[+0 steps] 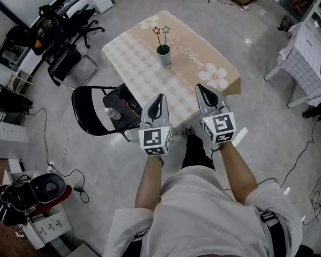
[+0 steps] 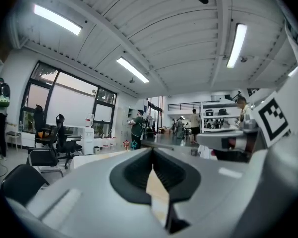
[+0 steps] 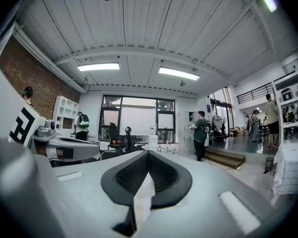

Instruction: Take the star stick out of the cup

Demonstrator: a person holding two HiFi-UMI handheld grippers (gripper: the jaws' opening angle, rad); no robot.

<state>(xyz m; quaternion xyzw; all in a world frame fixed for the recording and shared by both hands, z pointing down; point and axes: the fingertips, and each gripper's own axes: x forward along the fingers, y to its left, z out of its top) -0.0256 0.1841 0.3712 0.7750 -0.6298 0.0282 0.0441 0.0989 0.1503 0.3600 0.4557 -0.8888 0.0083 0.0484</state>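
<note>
A grey cup stands mid-table on the beige checked tablecloth. Two star sticks rise from it, a red star and a green one. Both grippers are held close to the person, short of the table's near edge and well away from the cup. My left gripper and right gripper are both shut with nothing between the jaws. In the left gripper view the stars peek just over the shut gripper. The right gripper view shows the stars above its gripper; the cup is hidden.
A black folding chair with a bottle on it stands left of my left gripper. Office chairs sit at the far left. A white table is at the right. Cables lie on the floor. People stand far off.
</note>
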